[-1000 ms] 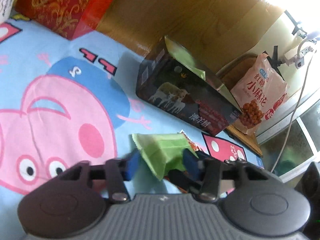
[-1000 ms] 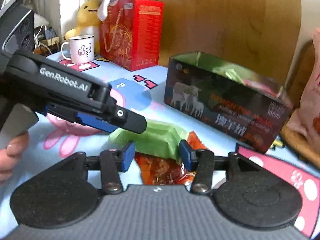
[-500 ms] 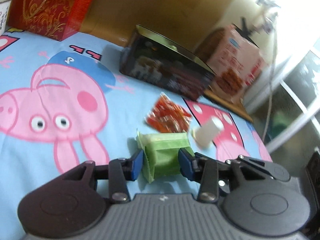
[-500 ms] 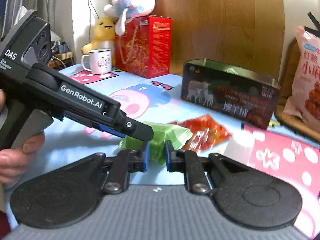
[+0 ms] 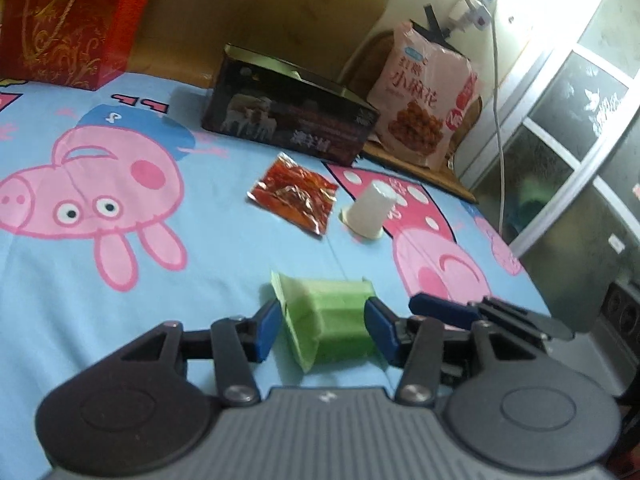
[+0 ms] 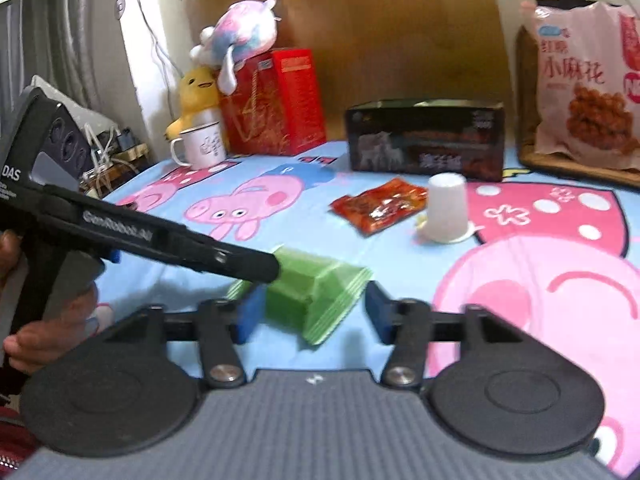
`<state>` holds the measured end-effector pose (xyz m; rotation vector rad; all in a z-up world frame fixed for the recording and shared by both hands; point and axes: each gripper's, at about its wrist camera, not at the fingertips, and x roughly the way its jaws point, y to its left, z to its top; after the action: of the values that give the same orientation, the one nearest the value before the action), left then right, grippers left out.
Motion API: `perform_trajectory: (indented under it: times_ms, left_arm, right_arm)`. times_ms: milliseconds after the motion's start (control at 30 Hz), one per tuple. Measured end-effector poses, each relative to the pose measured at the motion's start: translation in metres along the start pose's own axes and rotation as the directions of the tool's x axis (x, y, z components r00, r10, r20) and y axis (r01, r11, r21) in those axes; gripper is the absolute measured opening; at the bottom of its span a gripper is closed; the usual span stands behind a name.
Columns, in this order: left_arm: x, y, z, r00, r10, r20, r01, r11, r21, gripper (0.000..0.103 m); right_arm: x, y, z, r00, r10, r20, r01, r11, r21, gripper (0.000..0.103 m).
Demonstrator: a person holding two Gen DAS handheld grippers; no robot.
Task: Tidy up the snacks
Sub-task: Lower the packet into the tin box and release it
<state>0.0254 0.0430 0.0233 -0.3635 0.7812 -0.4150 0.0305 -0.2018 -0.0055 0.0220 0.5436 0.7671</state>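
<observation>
A green snack packet (image 5: 328, 316) lies on the blue cartoon cloth between the fingers of my left gripper (image 5: 322, 326), which is open around it without clear contact. It also shows in the right wrist view (image 6: 312, 292). My right gripper (image 6: 308, 312) is open, its fingers on either side of the same packet. A red snack packet (image 5: 294, 194) (image 6: 380, 204) and an upturned white cup (image 5: 370, 210) (image 6: 446, 208) lie further off. The dark open box (image 5: 288, 118) (image 6: 426, 136) stands at the back.
A red gift box (image 6: 276, 102) with plush toys, a white mug (image 6: 198, 144) and a yellow toy stand at the back left. A large pink snack bag (image 5: 428, 92) (image 6: 584, 84) leans at the back right. A window and cable are to the right.
Both grippers pulled back from the dark box toward the near side of the cloth. The green packet came down onto the cloth. Both grippers opened; the right was shut half a second ago.
</observation>
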Motion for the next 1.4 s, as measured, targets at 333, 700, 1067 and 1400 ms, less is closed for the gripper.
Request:
perform_trajectory:
  times_ms: [333, 700, 1067, 1400]
  left_arm:
    - [0.014, -0.003, -0.002, 0.999, -0.009, -0.044, 0.009, 1.000, 0.015, 0.045]
    - [0.019, -0.025, 0.028, 1.000, 0.006, 0.004, -0.006, 0.996, 0.089, 0.045]
    - [0.035, -0.046, 0.124, 0.988, 0.016, 0.155, -0.042, 0.986, 0.164, 0.045]
    - [0.094, 0.000, 0.201, 0.977, 0.102, 0.190, -0.107, 0.994, 0.018, 0.045]
  right_arm:
    - [0.016, 0.012, -0.010, 0.998, -0.010, -0.061, 0.004, 0.996, -0.089, 0.049]
    - [0.012, 0.001, 0.003, 0.998, -0.067, 0.002, 0.067, 0.994, -0.088, 0.037]
    - [0.025, -0.042, 0.081, 0.986, -0.068, 0.155, 0.077, 0.996, -0.051, 0.037]
    - [0.099, -0.085, 0.155, 0.995, -0.061, 0.073, 0.061, 0.998, 0.001, 0.037]
